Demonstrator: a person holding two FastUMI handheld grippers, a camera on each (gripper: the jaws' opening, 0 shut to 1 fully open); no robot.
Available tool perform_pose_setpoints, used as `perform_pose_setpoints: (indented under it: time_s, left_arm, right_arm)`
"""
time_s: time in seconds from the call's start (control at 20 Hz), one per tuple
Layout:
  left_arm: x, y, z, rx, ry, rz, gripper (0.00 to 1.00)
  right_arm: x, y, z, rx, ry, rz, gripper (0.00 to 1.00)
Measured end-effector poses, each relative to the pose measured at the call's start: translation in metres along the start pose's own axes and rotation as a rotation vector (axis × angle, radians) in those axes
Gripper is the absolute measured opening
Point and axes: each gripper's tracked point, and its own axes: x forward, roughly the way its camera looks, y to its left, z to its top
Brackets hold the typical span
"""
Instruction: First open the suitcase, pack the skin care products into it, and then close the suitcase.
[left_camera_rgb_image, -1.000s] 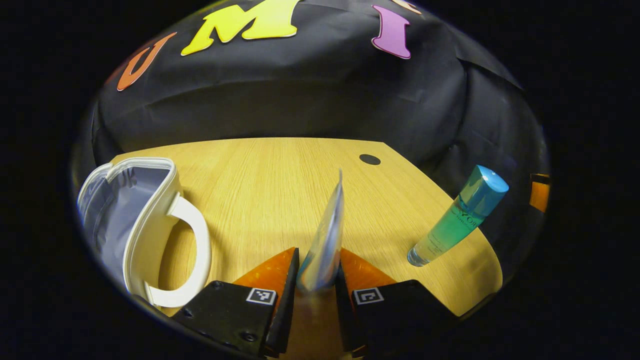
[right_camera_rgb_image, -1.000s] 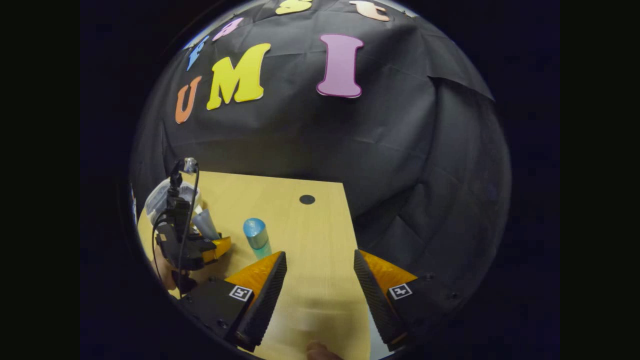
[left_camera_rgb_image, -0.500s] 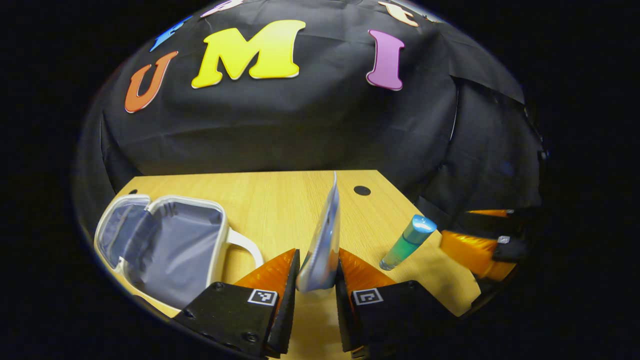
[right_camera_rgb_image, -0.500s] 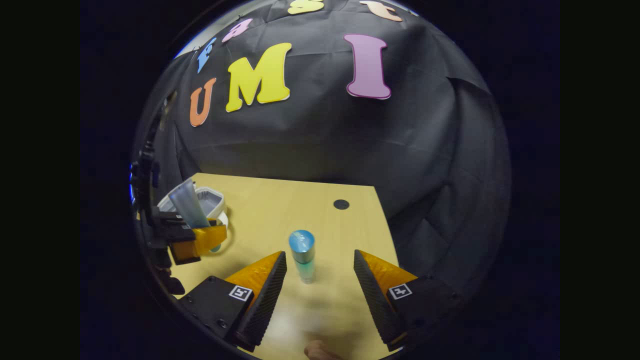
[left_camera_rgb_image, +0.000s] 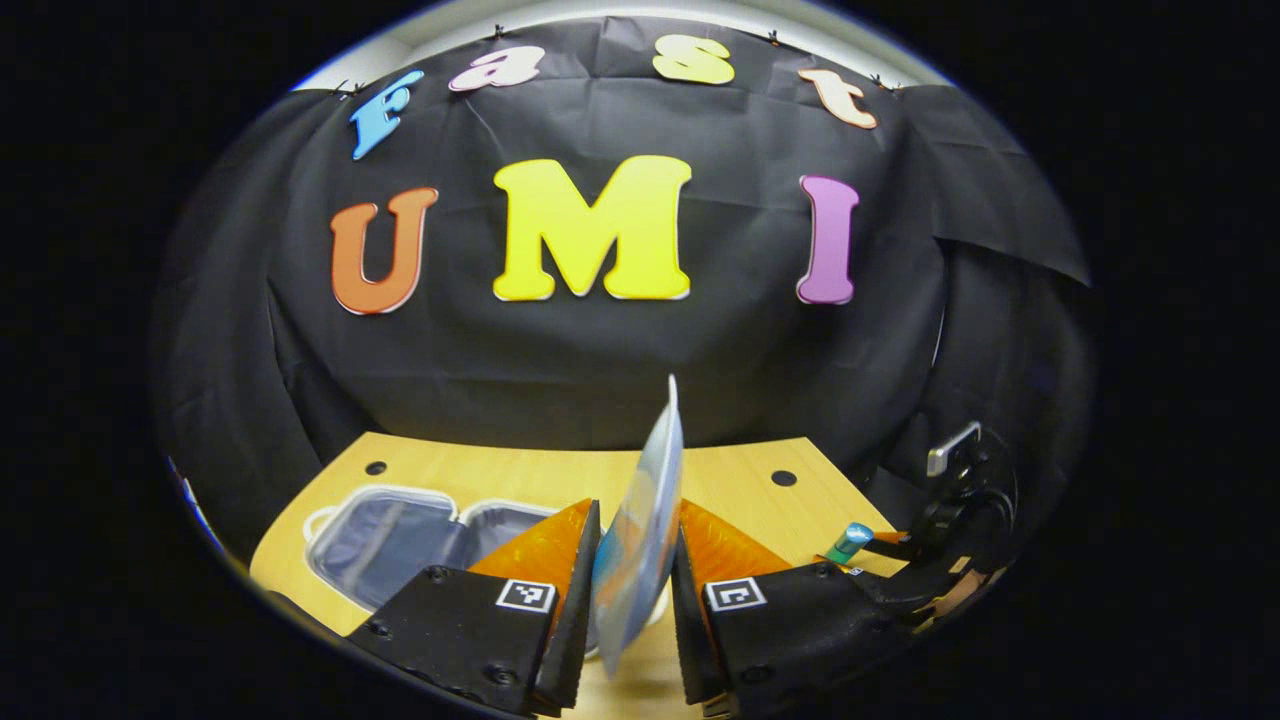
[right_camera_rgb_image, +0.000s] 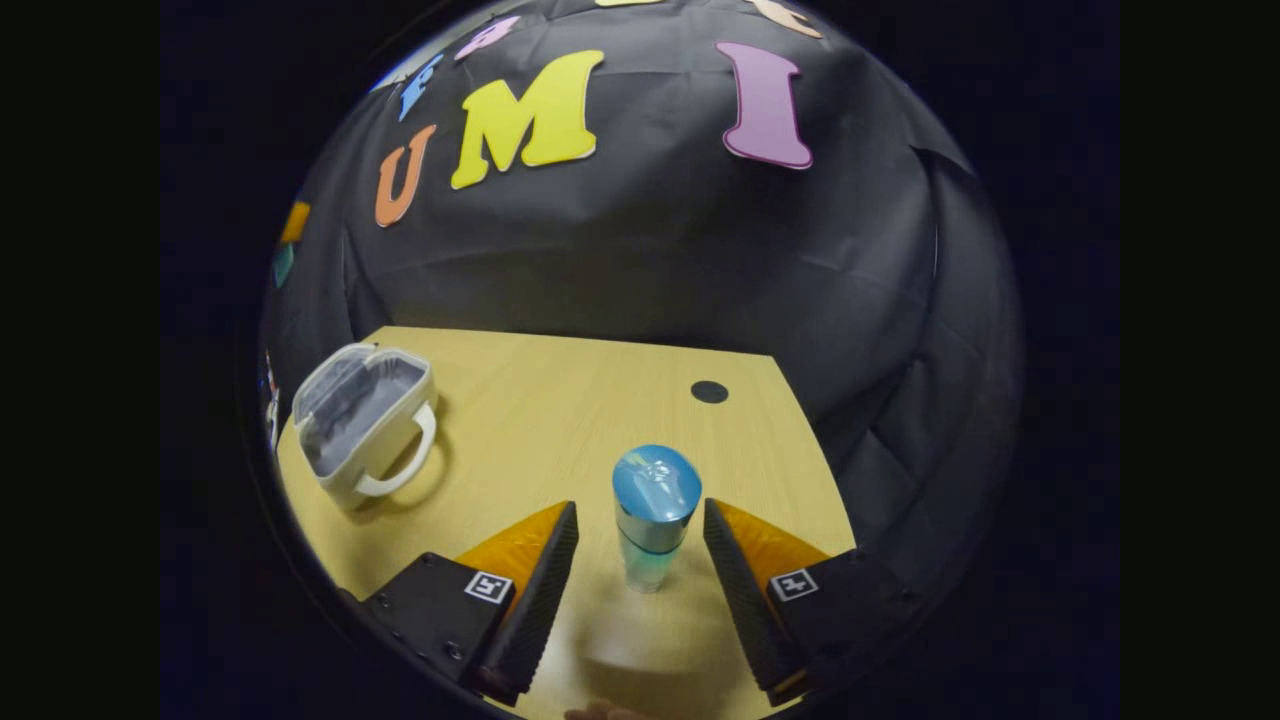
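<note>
In the left gripper view my left gripper (left_camera_rgb_image: 634, 520) is shut on a flat silvery-blue tube (left_camera_rgb_image: 645, 510), held edge-on and well above the table. Below it the white suitcase (left_camera_rgb_image: 385, 535) lies open, showing its grey lining. The same suitcase (right_camera_rgb_image: 362, 415) sits at the table's left in the right gripper view. My right gripper (right_camera_rgb_image: 640, 520) is open around an upright green bottle with a blue cap (right_camera_rgb_image: 652, 515), a finger on each side and a gap to both. That bottle (left_camera_rgb_image: 848, 541) and the right gripper (left_camera_rgb_image: 915, 555) also appear far right in the left gripper view.
The wooden table (right_camera_rgb_image: 560, 400) has a dark round hole (right_camera_rgb_image: 709, 391) near its far right corner and drops off just beyond the bottle on the right. Black cloth walls the booth behind. Bare tabletop lies between the suitcase and the bottle.
My left gripper has risen high with the tube and now stands over the open suitcase. My right gripper has moved in so the bottle stands between its open fingers.
</note>
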Motion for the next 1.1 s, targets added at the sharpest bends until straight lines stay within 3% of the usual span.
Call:
perform_pose_setpoints:
  time_s: [0.3,0.4,0.6,0.8,1.1]
  left_arm:
    - [-0.033,0.07,0.032,-0.014,-0.034,0.071,0.4]
    - [-0.045,0.087,0.036,-0.007,-0.044,0.084,0.4]
    - [-0.053,0.118,0.043,0.041,-0.064,0.079,0.4]
    - [-0.045,0.136,0.037,-0.003,-0.069,0.036,0.39]
    - [0.021,0.152,-0.051,-0.092,0.061,-0.057,0.37]
  right_arm:
    - [0.019,-0.006,-0.015,-0.01,0.02,-0.073,0.59]
    - [0.028,-0.005,-0.014,0.019,0.013,-0.082,0.37]
    - [-0.001,-0.003,-0.01,0.046,0.033,-0.118,0.34]
    - [-0.055,0.019,0.025,0.058,-0.008,-0.101,0.34]
    - [-0.127,0.074,0.075,0.051,-0.078,-0.069,0.34]
